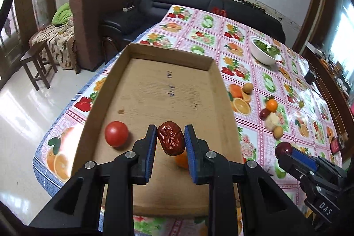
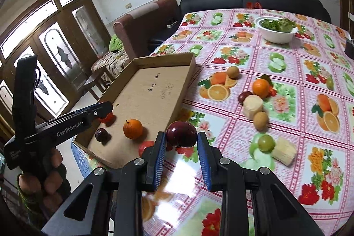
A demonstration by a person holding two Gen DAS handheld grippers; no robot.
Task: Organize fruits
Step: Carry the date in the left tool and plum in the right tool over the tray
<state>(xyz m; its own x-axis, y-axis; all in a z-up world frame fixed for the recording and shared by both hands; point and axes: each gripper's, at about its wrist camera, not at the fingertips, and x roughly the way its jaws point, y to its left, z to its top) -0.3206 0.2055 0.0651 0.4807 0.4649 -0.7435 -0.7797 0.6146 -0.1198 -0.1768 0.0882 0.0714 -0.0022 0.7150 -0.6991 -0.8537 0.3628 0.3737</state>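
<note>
My left gripper (image 1: 170, 139) is shut on a wrinkled red date (image 1: 170, 141) and holds it above the near end of a shallow cardboard tray (image 1: 215, 72). In the tray lie a red tomato (image 1: 116, 133) and an orange (image 1: 181, 161), the orange partly hidden behind the date. My right gripper (image 2: 181, 141) is shut on a dark red plum (image 2: 181, 133) above the table, just right of the tray (image 2: 188, 72). In the right wrist view the tray also holds a dark plum (image 2: 101, 135) and the orange (image 2: 133, 128). The left gripper (image 2: 104, 111) hides most of the tomato there.
Loose fruit lies on the flowered tablecloth right of the tray: an orange (image 2: 260, 88), a brown fruit (image 2: 233, 71), a green grape-like fruit (image 2: 266, 143), pale cut pieces (image 2: 253, 106), a small tomato (image 2: 146, 146). A white bowl of greens (image 2: 276, 29) stands far back. Sofas stand beyond the table.
</note>
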